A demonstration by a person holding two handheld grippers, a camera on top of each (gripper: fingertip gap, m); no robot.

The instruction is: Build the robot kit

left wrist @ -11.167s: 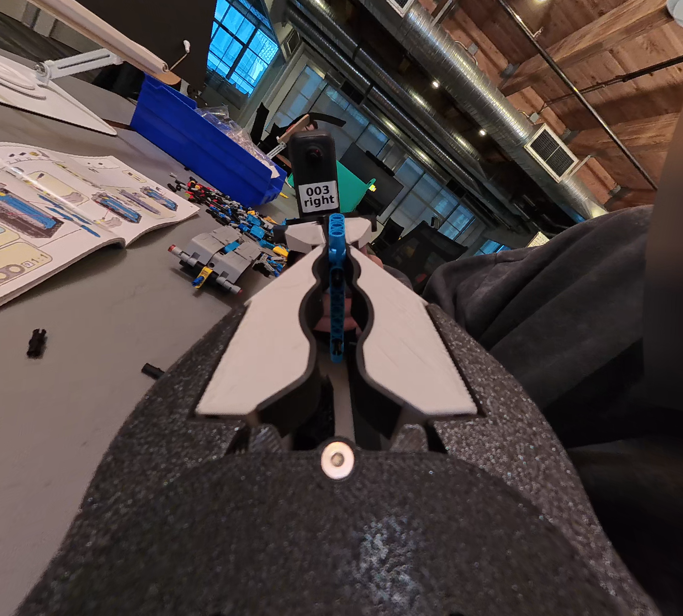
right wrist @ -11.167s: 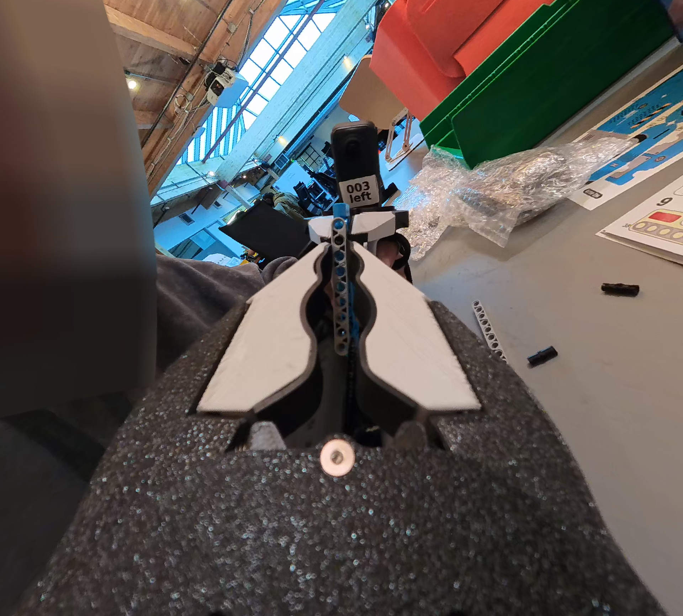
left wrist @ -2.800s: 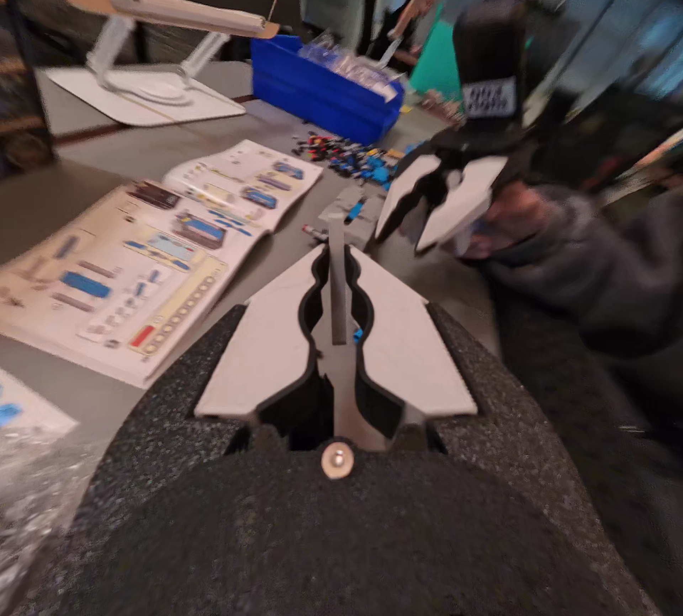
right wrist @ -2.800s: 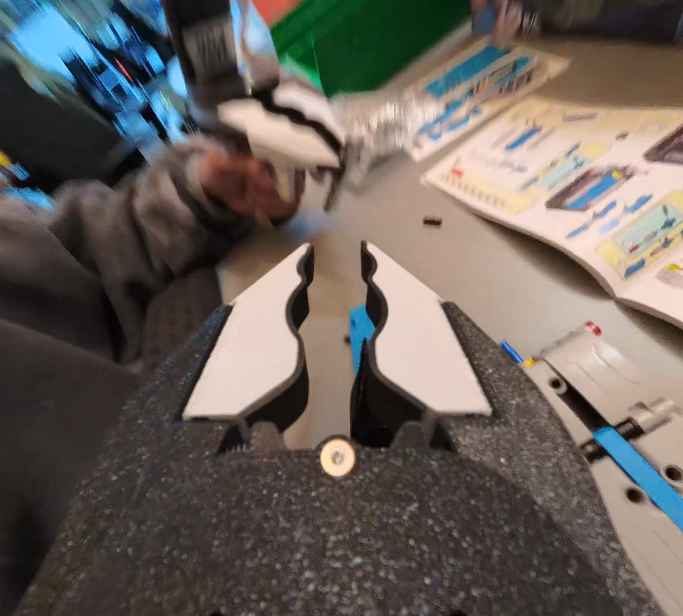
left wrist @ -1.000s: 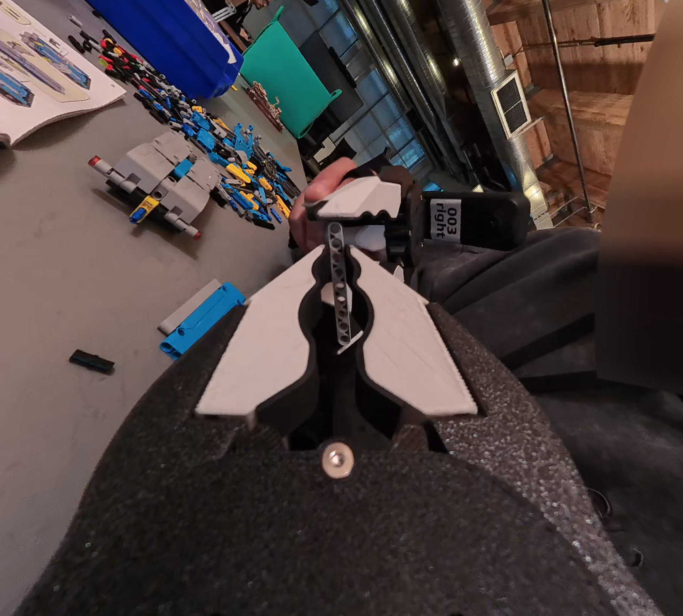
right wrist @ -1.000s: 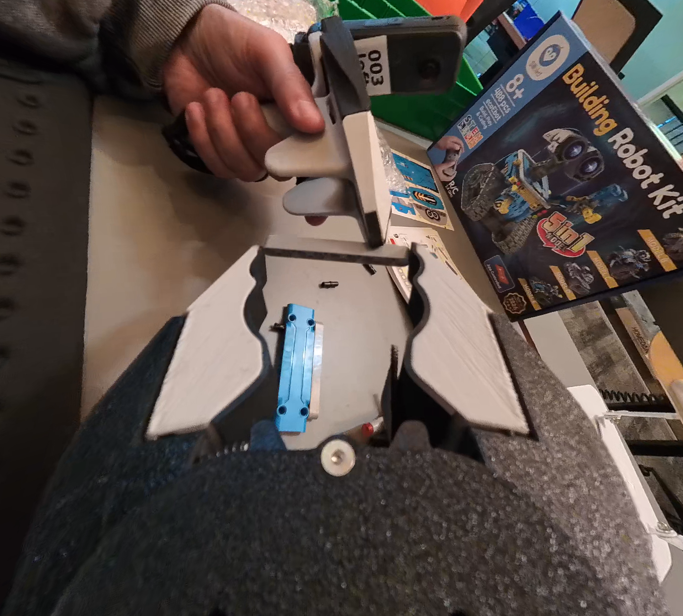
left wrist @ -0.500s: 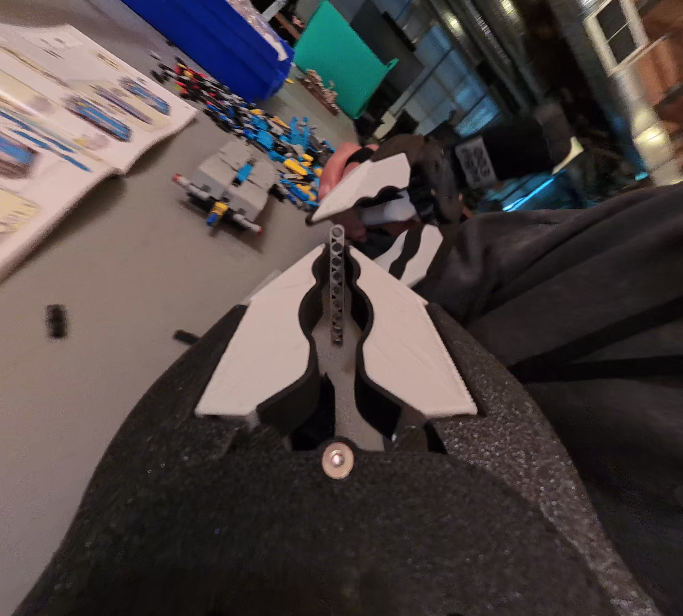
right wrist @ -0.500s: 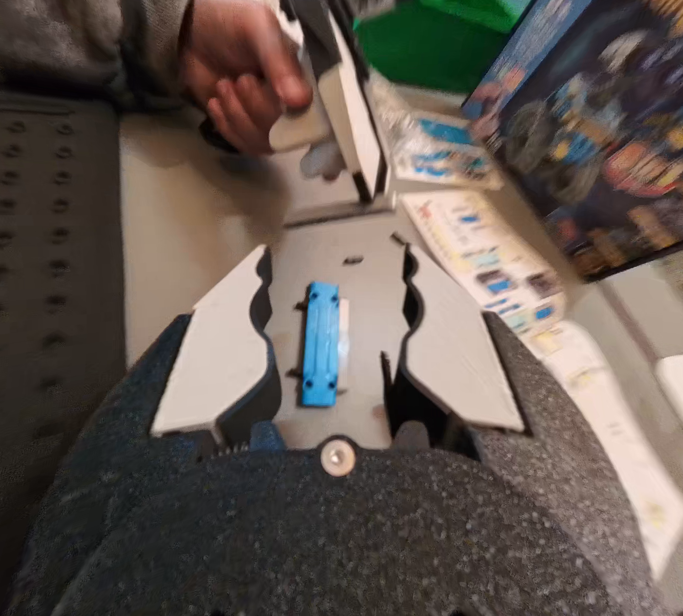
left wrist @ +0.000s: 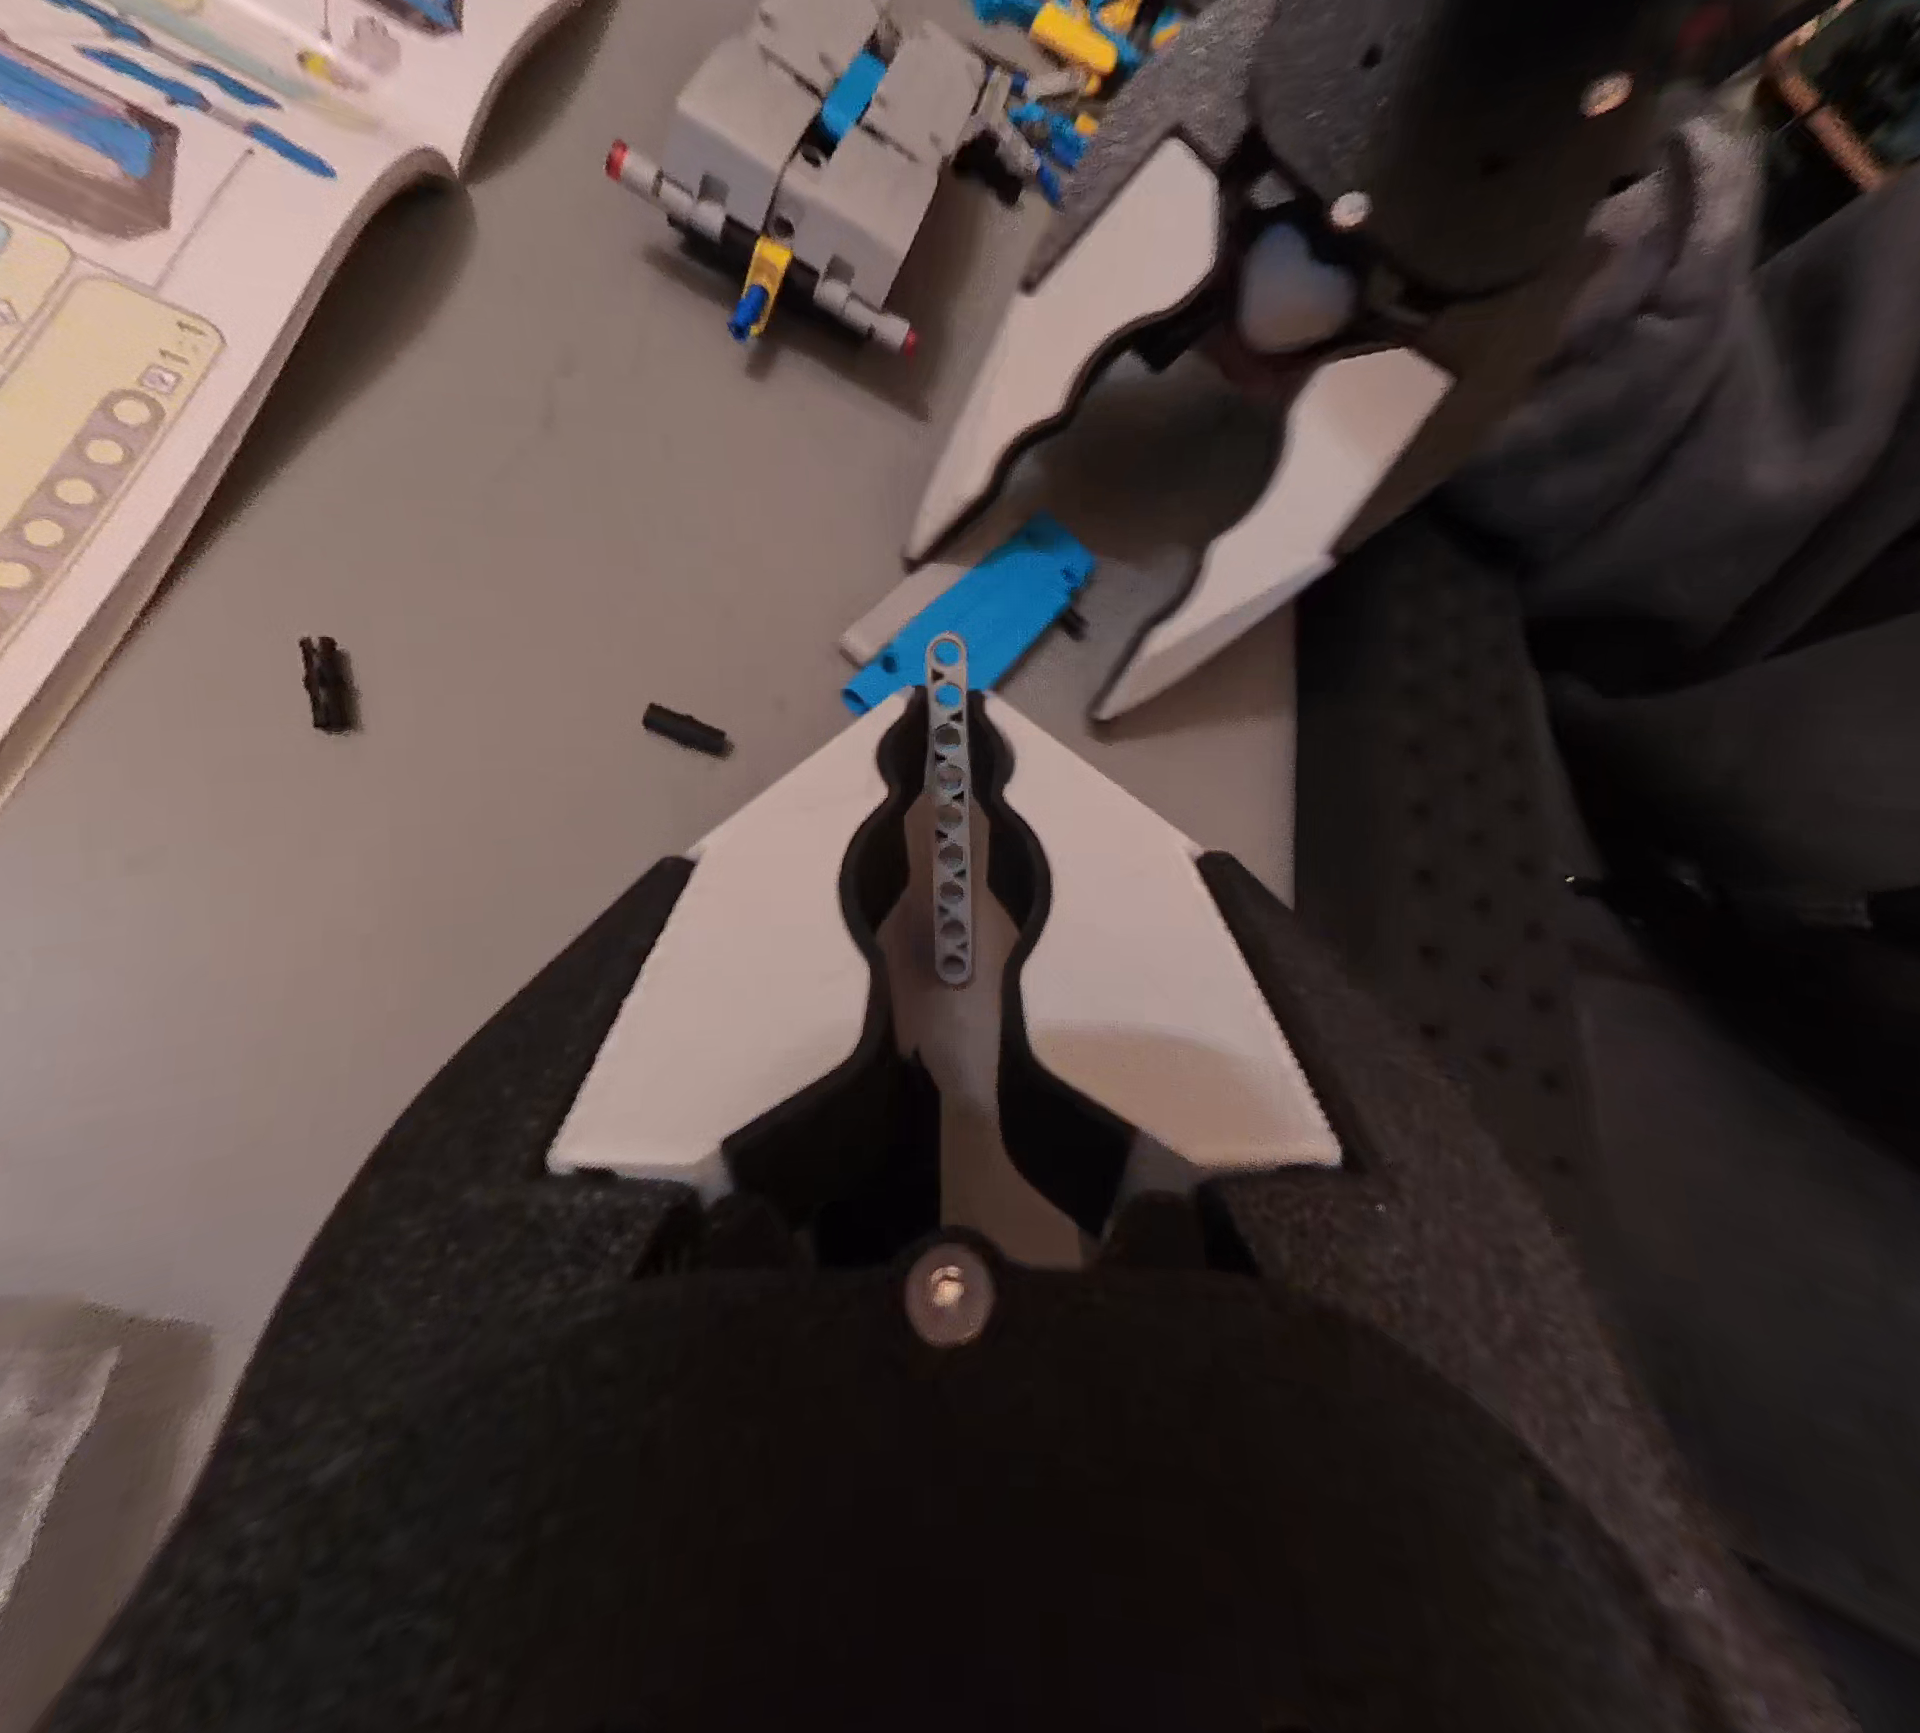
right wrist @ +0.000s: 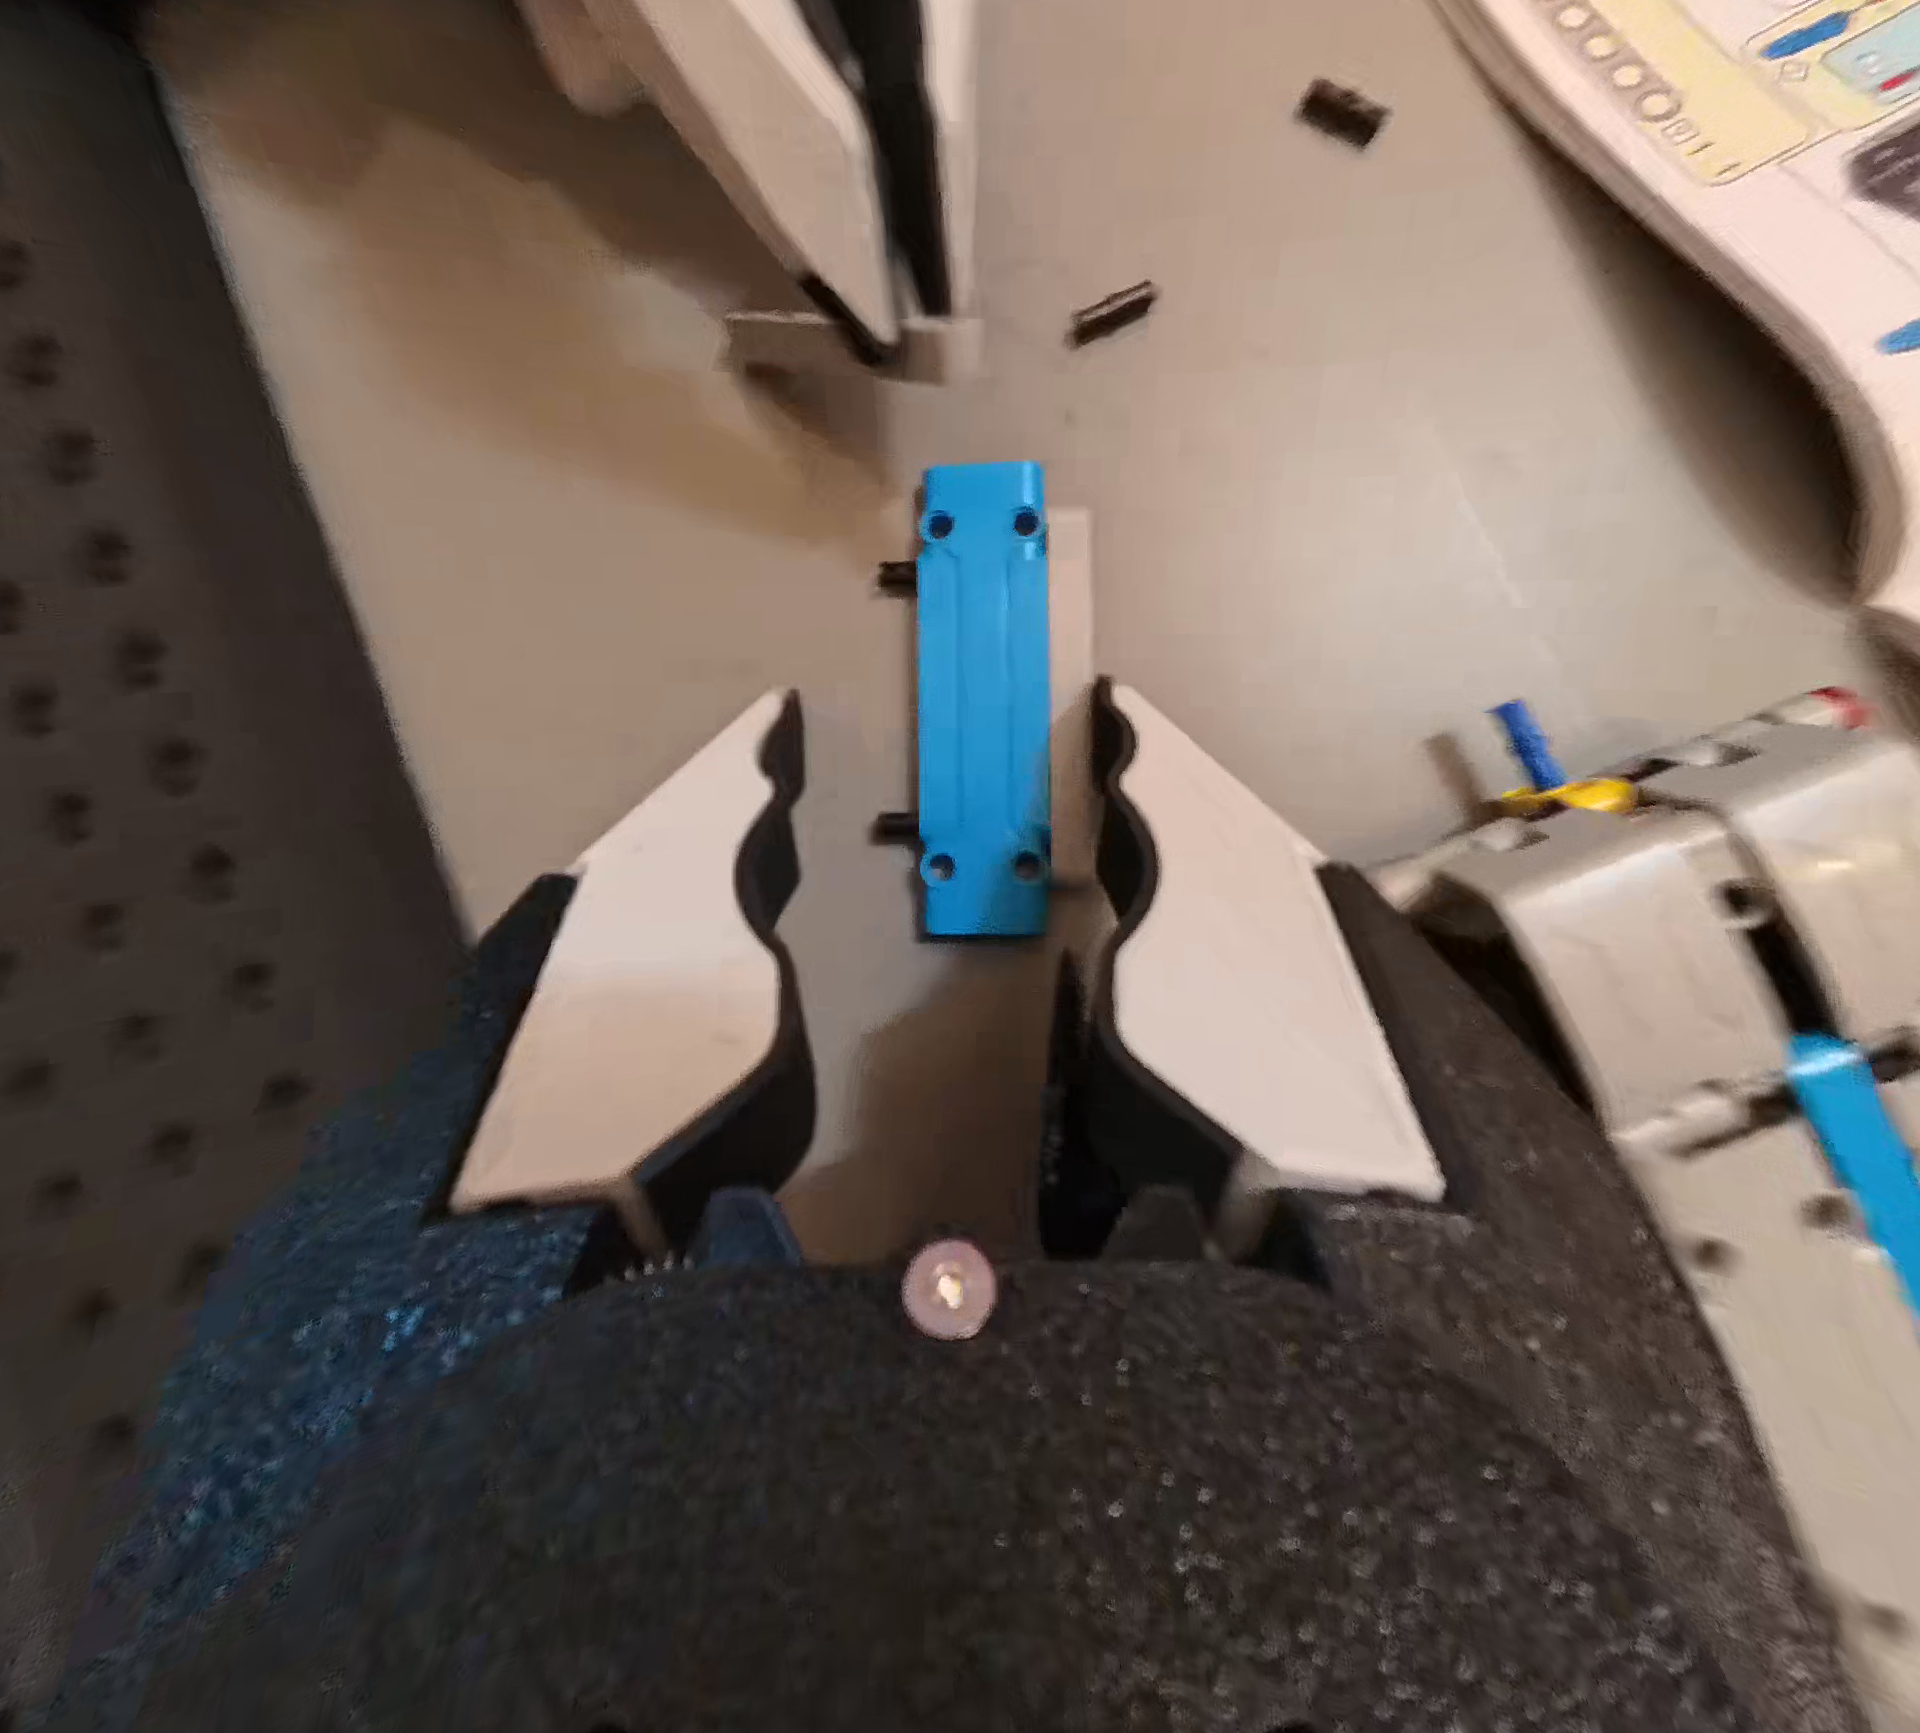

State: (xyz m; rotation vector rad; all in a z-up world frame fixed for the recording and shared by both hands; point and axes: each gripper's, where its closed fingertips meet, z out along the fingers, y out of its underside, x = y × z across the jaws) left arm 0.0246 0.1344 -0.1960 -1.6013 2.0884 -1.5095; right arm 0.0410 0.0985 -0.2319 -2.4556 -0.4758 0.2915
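The left gripper (left wrist: 948,696) is clamped on a thin grey holed strip (left wrist: 950,836) (end poking forward), while the right gripper (right wrist: 940,707), fingers apart, straddles the near end of a blue panel (right wrist: 982,696) lying flat on the grey table (right wrist: 1351,457).

Grey tabletop (left wrist: 499,478), black perforated mat (right wrist: 156,644)

Both tongs: black speckled foam bodies, white wedge fingers with wavy black inner pads, one silver screw centred at the base. Left tongs (left wrist: 948,696); right tongs (right wrist: 943,696). Operator wears a dark grey sleeve (left wrist: 1621,436).
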